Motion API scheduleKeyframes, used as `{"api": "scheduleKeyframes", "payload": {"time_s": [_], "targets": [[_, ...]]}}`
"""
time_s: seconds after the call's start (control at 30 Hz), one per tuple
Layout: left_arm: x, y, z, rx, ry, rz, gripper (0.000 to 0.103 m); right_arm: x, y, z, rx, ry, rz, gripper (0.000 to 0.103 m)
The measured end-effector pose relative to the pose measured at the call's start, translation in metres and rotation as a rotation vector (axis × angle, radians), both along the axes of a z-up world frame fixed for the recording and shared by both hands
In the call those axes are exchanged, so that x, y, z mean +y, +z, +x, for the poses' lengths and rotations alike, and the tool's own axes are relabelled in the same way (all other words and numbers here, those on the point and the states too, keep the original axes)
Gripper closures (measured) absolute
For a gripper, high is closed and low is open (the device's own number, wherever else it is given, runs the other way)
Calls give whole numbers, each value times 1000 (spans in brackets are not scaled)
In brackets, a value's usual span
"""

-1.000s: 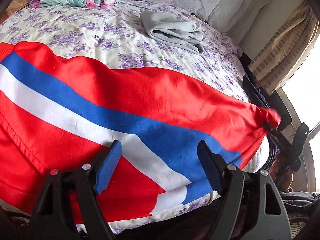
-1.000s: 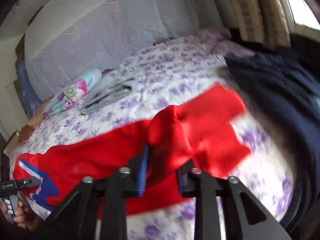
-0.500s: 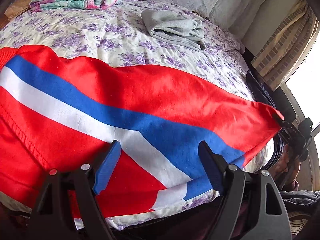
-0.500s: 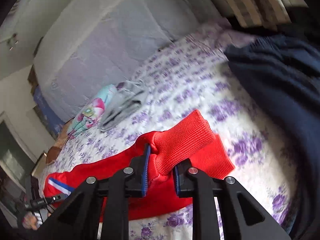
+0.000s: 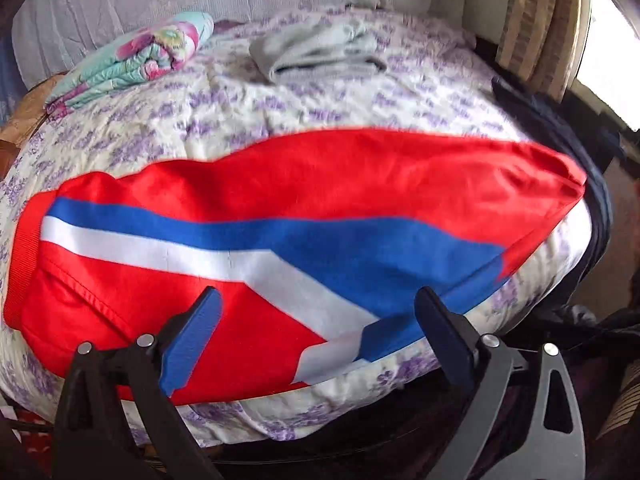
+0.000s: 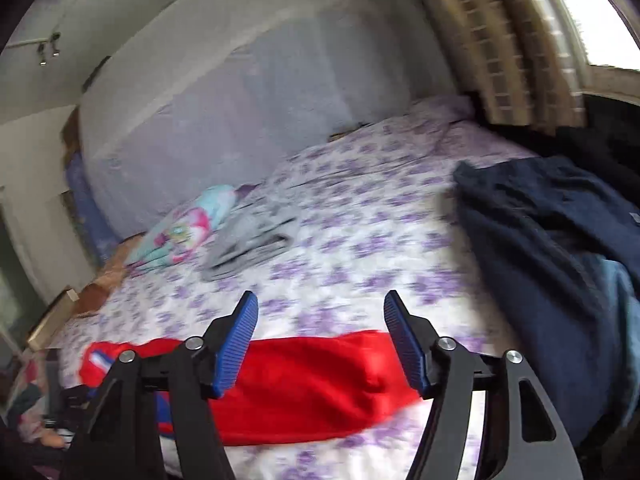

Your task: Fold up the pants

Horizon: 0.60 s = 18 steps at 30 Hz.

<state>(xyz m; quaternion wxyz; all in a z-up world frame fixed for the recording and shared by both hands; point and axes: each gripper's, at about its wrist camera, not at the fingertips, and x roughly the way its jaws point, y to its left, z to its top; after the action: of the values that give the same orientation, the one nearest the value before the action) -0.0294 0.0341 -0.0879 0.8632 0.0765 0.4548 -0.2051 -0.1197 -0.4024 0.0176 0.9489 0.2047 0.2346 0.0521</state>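
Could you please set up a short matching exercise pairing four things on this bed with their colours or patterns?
Things:
1. pants
2. folded garment
3. rolled blanket
4. bedspread

Looks:
a. purple flowers on white
b. pink and turquoise print
c. red with blue and white stripes
d. plain grey

Pairs: 1-c, 2-d, 3-b, 4-a

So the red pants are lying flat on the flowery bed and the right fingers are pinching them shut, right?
Not quite. The red pants do lie flat on the flowery bed, but the right gripper is open, not pinching them. In the right wrist view its two blue fingers stand wide apart above the cloth, holding nothing.
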Motion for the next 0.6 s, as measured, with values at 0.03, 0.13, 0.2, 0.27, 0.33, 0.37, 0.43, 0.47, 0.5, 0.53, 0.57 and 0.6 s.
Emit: {"api": "scheduleKeyframes", "payload": {"time_s": [0.03,0.13,0.2,0.27,0.33,0.37,0.43,0.47,0.5,0.53,0.57,0.6], "targets": [[2,-15,7,79,11,5,7,14,5,17,10,83,29,31],[6,-15,-2,68,-2,3,8,65,7,83,121,303,107,15],[11,-9,-6,104,-18,-31,8,104,-4,131,249,439,177,13],[16,3,-6,114,-25,-80,8,147,-20,174,385,588,203,12],[17,22,-4,65,-18,-114,8,180,-34,206,477,653,207,11],[16,30,0,34,-8,-116,8,195,-44,224,527,701,219,11],[13,40,12,-21,15,-97,8,216,-61,246,619,752,243,11],[10,39,19,-31,32,-83,8,223,-69,255,658,767,255,10],[8,34,28,-20,48,-68,8,231,-78,262,709,788,266,10],[6,27,36,3,60,-62,8,235,-86,264,757,811,295,10],[6,19,42,30,70,-60,8,239,-91,263,797,849,331,10],[8,11,47,59,79,-58,8,244,-91,259,824,900,352,10]]}}
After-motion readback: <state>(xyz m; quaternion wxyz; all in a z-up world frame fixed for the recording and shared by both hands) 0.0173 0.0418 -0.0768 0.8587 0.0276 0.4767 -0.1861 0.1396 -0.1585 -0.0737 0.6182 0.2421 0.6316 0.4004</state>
